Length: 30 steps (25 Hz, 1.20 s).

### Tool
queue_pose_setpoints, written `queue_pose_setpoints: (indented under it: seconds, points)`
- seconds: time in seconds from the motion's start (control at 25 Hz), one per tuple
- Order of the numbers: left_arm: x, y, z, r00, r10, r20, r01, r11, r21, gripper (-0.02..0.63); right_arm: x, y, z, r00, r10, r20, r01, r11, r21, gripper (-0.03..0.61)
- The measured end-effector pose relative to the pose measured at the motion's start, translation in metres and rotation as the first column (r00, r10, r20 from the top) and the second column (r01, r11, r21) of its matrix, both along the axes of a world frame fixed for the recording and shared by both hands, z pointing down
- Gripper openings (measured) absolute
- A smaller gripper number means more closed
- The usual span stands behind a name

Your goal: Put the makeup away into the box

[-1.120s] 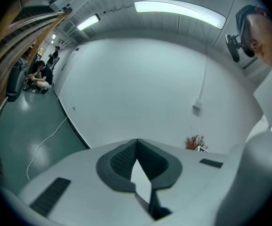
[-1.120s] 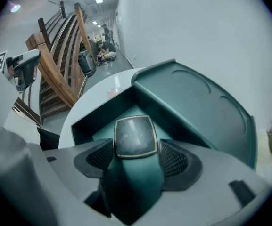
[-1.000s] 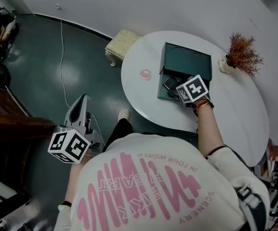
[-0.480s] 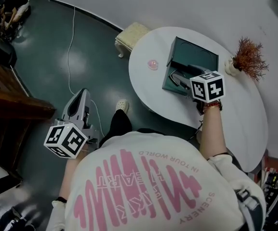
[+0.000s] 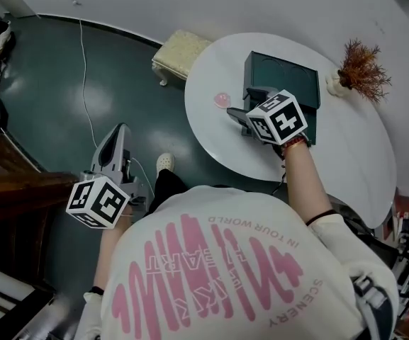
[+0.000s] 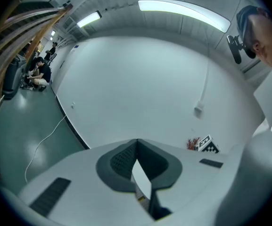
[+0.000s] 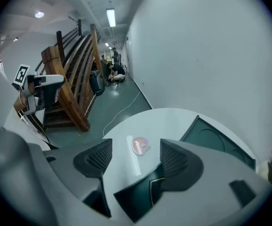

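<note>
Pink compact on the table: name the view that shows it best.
The right gripper view: the pink compact lies close and centred on the white table. The head view shows it small; the left gripper view misses it.

This is an open indoor hall, more workspace than home. A glossy dark green floor (image 5: 55,98) fills the left of the head view and meets bare white walls (image 5: 190,6) along the top. A wooden staircase (image 7: 74,84) rises at the left of the right gripper view. Ceiling strip lights (image 6: 183,8) run overhead. A round white table (image 5: 353,161), a cream footstool (image 5: 179,54) and a dried plant (image 5: 360,76) sit at the head view's upper right.
</note>
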State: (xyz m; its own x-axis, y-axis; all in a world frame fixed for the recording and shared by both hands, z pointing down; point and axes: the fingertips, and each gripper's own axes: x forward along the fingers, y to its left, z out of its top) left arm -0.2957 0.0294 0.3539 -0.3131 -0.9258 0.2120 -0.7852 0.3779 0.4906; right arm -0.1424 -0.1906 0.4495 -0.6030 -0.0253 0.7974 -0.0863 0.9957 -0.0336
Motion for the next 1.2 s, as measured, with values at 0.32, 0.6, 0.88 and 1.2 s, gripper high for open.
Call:
queue_pose_setpoints:
  seconds: [0.32, 0.6, 0.88, 1.2]
  points:
    - [-0.087, -0.037, 0.01, 0.993, 0.118, -0.024, -0.119, 0.993, -0.02, 0.002, -0.046, -0.002, 0.042, 0.985, 0.053, -0.165, -0.054, 0.999, -0.003, 0.328]
    - [-0.126, -0.075, 0.022, 0.969, 0.24, -0.061, -0.241, 0.97, -0.019, 0.002, -0.052, -0.01, 0.07, 0.937, 0.203, -0.285, -0.216, 0.976, -0.014, 0.338]
    - [-0.14, -0.12, 0.025, 0.921, 0.381, -0.074, -0.382, 0.924, 0.001, 0.003, -0.05, -0.018, 0.085, 0.865, 0.315, -0.39, -0.318, 0.946, 0.058, 0.337]
    - [-0.158, -0.146, 0.025, 0.886, 0.457, -0.078, -0.458, 0.889, 0.012, 0.002, -0.053, -0.023, 0.095, 0.799, 0.435, -0.415, -0.459, 0.887, 0.047, 0.33]
